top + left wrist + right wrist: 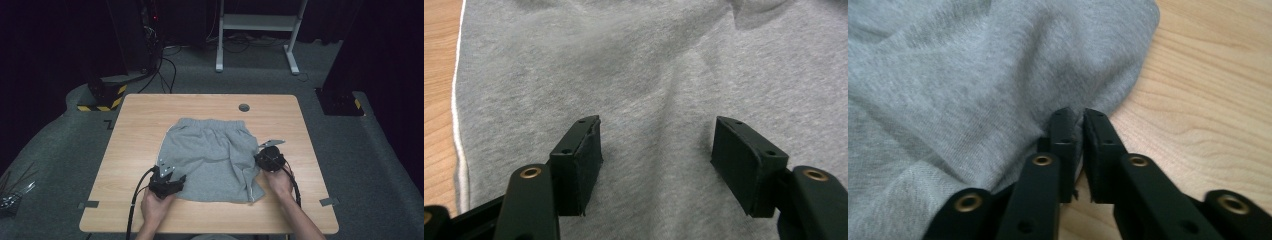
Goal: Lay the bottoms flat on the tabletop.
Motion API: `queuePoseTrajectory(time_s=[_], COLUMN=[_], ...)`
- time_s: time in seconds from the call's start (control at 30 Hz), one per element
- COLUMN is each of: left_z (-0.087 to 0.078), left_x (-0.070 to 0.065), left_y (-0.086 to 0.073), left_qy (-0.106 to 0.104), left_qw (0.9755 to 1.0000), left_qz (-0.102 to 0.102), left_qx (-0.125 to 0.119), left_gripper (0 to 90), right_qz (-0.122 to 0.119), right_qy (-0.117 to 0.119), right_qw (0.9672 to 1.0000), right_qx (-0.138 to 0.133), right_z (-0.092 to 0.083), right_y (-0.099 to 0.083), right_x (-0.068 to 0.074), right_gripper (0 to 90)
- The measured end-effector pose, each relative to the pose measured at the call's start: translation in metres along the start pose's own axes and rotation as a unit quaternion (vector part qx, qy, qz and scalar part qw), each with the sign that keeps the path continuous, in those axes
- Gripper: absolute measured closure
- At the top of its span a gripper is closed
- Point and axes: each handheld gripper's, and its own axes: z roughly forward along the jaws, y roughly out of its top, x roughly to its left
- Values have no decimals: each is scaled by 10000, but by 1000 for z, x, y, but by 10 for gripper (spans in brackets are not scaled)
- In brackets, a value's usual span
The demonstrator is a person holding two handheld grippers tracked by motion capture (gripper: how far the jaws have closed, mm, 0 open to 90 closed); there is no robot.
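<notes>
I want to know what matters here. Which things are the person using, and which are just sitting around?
In use:
- grey shorts, spread on the table
- right gripper, pinching the shorts' edge
- left gripper, open over the cloth

Just lying about:
- white frame on the floor behind
- yellow-and-black striped base
- cables

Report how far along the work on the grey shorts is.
Done: the shorts lie spread flat on the table. In hand: the right hand-held gripper is pinched shut on their edge, while the left hand-held gripper hovers open over the cloth. Left: no fold shows yet, so probably all the folding.
</notes>
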Motion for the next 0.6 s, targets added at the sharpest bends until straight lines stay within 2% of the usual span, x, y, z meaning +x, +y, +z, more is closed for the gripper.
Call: queuePoseTrajectory(time_s=[0.07, 0.23, 0.3, 0.33, 0.4, 0.47, 0.53, 0.6], left_z=[0, 0, 0, 0, 0, 0, 0, 0], left_x=[0, 0, 0, 0, 0, 0, 0, 0], left_y=[0, 0, 0, 0, 0, 0, 0, 0], left_qy=[5, -5, -5, -9, -5, 0, -5, -5], left_qw=[10000, 10000, 10000, 10000, 10000, 10000, 10000, 10000], left_qz=[15, -2, -4, -1, 1, 3, 4, 5], left_qx=[-1, -3, 0, 1, 0, -2, 1, 4], left_gripper=[364, 364, 364, 364, 363, 364, 363, 363], right_qz=[-107, 130, 204, 150, 301, 321, 317, 499], right_qy=[-163, -521, -689, -807, -771, -720, -709, -521], right_qw=[9998, 9984, 9973, 9965, 9966, 9968, 9970, 9969], right_qx=[35, -189, -165, -125, 16, 109, -59, -312], right_z=[-2, -21, -21, -18, -8, -1, -2, -12], right_y=[3, 10, 13, 13, 10, 8, 5, 3], right_x=[-2, -25, -35, -40, -47, -47, -45, -41], right_gripper=[865, 866, 866, 865, 859, 830, 763, 732])
